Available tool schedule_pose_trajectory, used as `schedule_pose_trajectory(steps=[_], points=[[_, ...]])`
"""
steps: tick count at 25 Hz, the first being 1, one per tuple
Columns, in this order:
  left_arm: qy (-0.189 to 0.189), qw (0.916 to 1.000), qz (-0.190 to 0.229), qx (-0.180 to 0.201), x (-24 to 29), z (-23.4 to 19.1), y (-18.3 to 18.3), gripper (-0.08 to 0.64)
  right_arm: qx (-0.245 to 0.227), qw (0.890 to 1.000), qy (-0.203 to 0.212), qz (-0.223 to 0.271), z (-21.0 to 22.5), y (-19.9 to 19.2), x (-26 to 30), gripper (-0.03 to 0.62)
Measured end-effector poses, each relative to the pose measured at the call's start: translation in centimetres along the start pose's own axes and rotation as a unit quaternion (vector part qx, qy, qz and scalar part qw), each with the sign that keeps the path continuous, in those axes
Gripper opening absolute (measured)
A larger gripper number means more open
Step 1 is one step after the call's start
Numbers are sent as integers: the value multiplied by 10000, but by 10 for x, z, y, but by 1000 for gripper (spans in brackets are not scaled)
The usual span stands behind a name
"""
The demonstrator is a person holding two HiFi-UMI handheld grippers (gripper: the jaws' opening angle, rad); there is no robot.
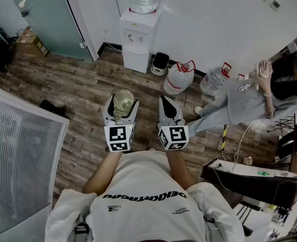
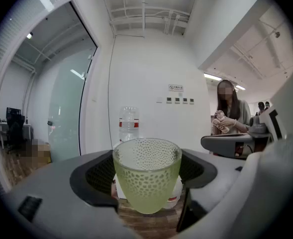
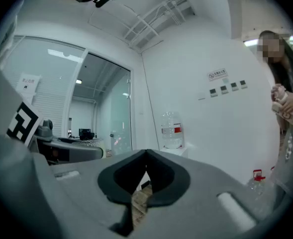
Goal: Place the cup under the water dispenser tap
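A pale green dimpled glass cup (image 2: 146, 176) stands upright between the dark pads of my left gripper (image 1: 122, 107), which is shut on it and holds it at about waist height above the wooden floor. In the head view the cup (image 1: 123, 101) shows from above between the two white fingers. My right gripper (image 1: 167, 105) is beside it on the right, shut and empty, its tips touching (image 3: 145, 156). The white water dispenser (image 1: 138, 39) with a bottle on top stands against the far wall, some way ahead of both grippers; its bottle (image 2: 129, 126) shows behind the cup.
Two large water jugs (image 1: 179, 78) (image 1: 216, 79) and a black bin (image 1: 160, 63) sit on the floor right of the dispenser. A seated person (image 1: 249, 97) is at the right, near a dark desk (image 1: 249, 178). A glass door (image 1: 42, 14) is at the far left, and a white slatted panel (image 1: 17, 155) at the near left.
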State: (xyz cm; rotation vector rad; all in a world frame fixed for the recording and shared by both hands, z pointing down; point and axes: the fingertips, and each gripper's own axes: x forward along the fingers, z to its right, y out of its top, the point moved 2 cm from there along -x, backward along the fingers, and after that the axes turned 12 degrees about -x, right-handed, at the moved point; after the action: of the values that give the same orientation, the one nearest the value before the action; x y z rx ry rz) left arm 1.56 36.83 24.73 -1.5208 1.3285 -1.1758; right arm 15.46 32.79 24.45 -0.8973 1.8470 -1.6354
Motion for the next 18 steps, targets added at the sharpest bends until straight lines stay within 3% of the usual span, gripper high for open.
schedule_pose_trajectory(steps=[18], points=[[90,9998,-112,101,13,50,-20,370,228,9993,274,125,38,-10,-20,-2]])
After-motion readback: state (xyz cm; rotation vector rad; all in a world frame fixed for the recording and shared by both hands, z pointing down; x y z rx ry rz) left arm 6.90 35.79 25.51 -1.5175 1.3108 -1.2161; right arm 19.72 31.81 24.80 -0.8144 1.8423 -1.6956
